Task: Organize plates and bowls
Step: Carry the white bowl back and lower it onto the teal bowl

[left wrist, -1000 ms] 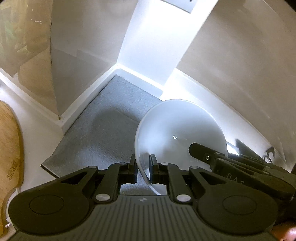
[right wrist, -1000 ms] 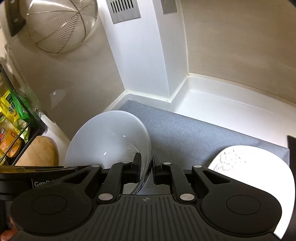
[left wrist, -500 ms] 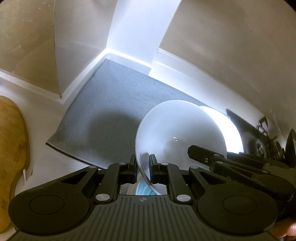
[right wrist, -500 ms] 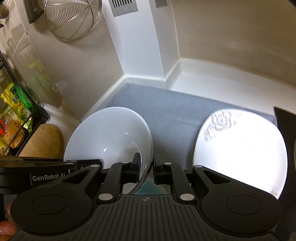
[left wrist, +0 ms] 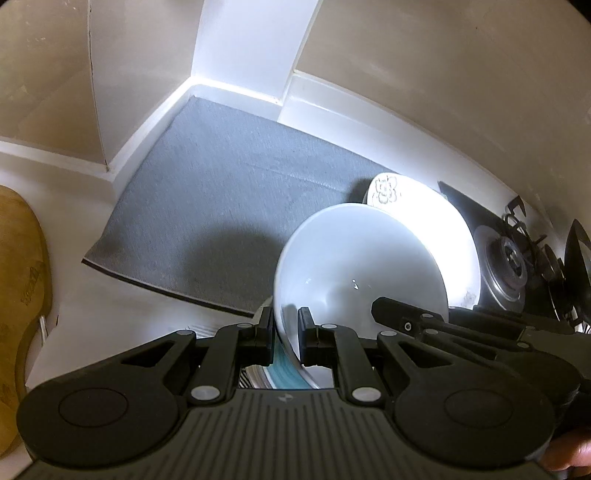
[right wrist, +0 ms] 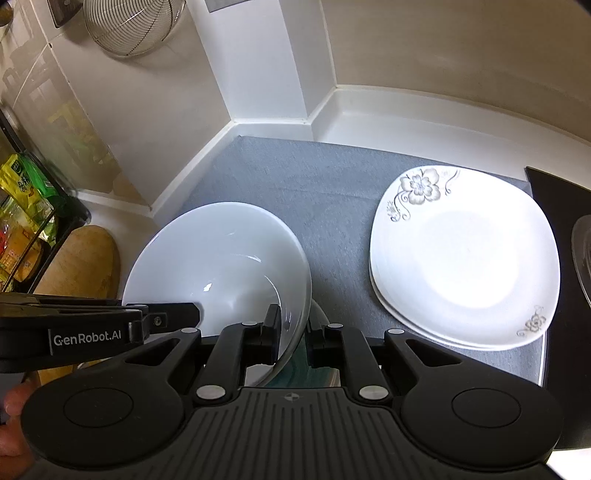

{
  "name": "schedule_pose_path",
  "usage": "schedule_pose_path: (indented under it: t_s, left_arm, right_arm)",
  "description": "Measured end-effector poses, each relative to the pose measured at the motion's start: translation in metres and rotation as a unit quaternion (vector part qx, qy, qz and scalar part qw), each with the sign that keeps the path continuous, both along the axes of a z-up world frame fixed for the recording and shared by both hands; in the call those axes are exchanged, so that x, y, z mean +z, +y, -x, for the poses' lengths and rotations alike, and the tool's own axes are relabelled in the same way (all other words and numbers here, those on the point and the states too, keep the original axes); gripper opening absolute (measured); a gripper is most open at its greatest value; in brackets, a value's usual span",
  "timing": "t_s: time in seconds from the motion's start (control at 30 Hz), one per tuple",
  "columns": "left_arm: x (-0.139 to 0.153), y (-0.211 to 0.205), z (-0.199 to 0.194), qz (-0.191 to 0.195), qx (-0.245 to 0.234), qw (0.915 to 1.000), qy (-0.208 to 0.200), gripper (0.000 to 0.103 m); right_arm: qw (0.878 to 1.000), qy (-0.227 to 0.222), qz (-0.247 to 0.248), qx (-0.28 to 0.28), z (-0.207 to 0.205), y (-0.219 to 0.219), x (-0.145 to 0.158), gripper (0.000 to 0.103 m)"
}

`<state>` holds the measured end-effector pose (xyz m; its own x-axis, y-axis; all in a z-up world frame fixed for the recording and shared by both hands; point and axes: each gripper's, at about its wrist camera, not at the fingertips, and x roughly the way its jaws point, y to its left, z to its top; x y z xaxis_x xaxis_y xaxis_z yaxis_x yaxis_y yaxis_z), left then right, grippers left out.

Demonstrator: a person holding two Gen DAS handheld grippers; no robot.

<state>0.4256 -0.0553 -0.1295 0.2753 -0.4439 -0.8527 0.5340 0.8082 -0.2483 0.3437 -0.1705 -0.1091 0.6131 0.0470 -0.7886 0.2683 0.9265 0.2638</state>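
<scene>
A white bowl (left wrist: pixel 354 258) (right wrist: pixel 221 258) is held above the counter by both grippers. My left gripper (left wrist: pixel 286 332) is shut on its left rim. My right gripper (right wrist: pixel 293 334) is shut on its right rim. Below the bowl, a stack of dishes with a teal rim (left wrist: pixel 282 376) (right wrist: pixel 291 369) shows between the fingers. A white square plate with grey flower print (right wrist: pixel 465 254) lies on the right part of the grey mat (right wrist: pixel 314 177), also seen behind the bowl in the left wrist view (left wrist: pixel 391 188).
A wooden cutting board (left wrist: pixel 18 277) (right wrist: pixel 81 258) lies on the counter at left. A gas hob (left wrist: pixel 517 258) stands at right. A wire basket (right wrist: pixel 129 26) hangs on the wall; a rack of packets (right wrist: pixel 26 221) is far left.
Both grippers with the bowl have moved back and up from the wall corner. More of the mat and the whole flower plate have come into view.
</scene>
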Motion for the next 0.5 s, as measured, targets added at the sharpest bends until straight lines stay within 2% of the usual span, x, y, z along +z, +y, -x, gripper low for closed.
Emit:
schedule_pose_path:
  t_s: [0.5]
  left_arm:
    - [-0.007, 0.003, 0.011, -0.013, -0.008, 0.9998, 0.011, 0.013]
  right_arm:
    - [1.000, 0.013, -0.002, 0.002, 0.015, 0.005, -0.007, 0.014]
